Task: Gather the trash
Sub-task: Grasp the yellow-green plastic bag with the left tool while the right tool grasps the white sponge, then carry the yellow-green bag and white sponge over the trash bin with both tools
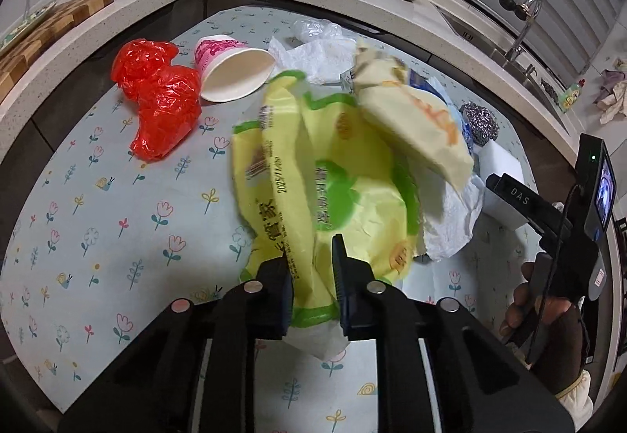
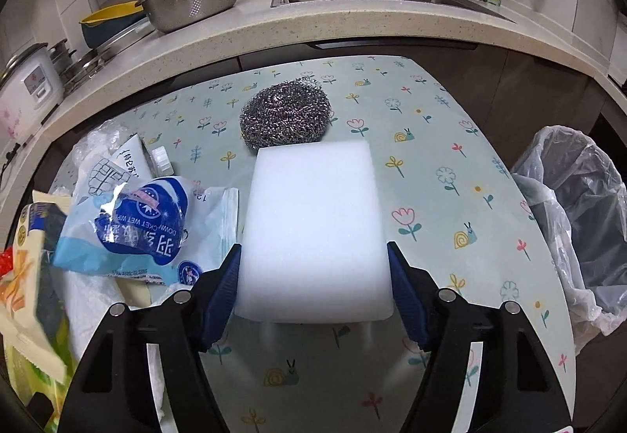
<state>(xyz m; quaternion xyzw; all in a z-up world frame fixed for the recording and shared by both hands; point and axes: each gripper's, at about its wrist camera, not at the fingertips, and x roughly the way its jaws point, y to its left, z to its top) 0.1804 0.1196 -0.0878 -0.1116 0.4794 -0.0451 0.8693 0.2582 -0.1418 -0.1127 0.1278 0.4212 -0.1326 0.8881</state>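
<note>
Pinching crinkled yellow wrapper [image 1: 313, 174], left tool [image 1: 312, 276]; foam block [image 2: 313, 225] untouched.

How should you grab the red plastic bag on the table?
Pinch the red bag at its top, where the crinkled plastic bunches into raised folds, coming down from above. It lies crumpled and loose on the table, so probably no firm edge; a raised fold gives something to close on. The cup sits close beside it, so approach from the open side.
</note>
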